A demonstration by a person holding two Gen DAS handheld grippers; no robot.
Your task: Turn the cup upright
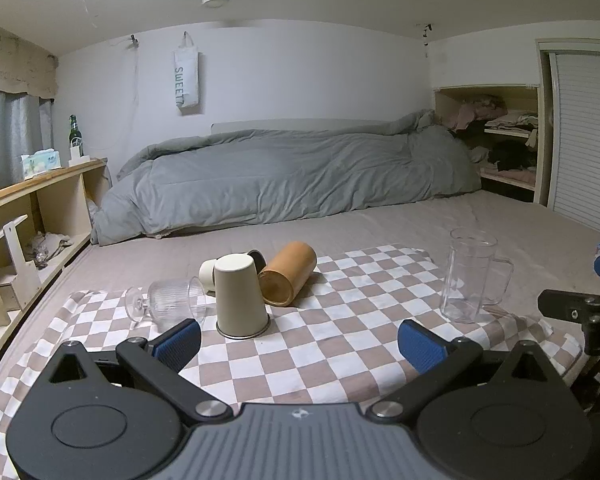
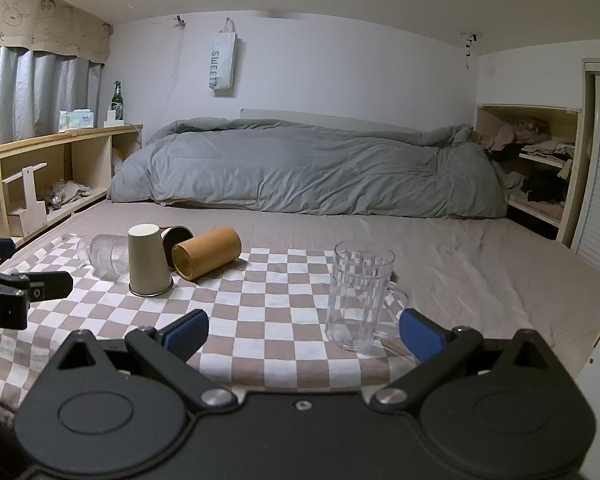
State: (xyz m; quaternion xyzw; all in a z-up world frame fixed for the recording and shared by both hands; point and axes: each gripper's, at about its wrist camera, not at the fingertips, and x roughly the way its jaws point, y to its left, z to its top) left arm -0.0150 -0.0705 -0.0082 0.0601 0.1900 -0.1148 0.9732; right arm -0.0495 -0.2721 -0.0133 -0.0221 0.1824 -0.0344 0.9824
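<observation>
target: beige cup [image 1: 241,295] – mouth-down on the checked cloth [image 1: 320,344] on the bed, long axis vertical | bearing: just ahead, slightly left of centre of left hand-held gripper [image 1: 300,346] (the nearer one) | right hand-held gripper [image 2: 304,336]: cup far to its left | jaws: both spread, empty

A cream cup [image 1: 241,295] [image 2: 147,260] with a metal-edged rim stands inverted, mouth down, on the checked cloth [image 1: 320,344] [image 2: 260,300]. Just beside it lie a ribbed clear stemmed glass [image 1: 168,304] [image 2: 104,254] on its side, a tan cylindrical cup [image 1: 288,272] [image 2: 206,252] on its side with its mouth toward the cameras, and a dark-lined cup [image 1: 256,258] [image 2: 176,236] behind. A clear handled mug [image 1: 470,276] [image 2: 358,296] stands upright, well apart from the group.
</observation>
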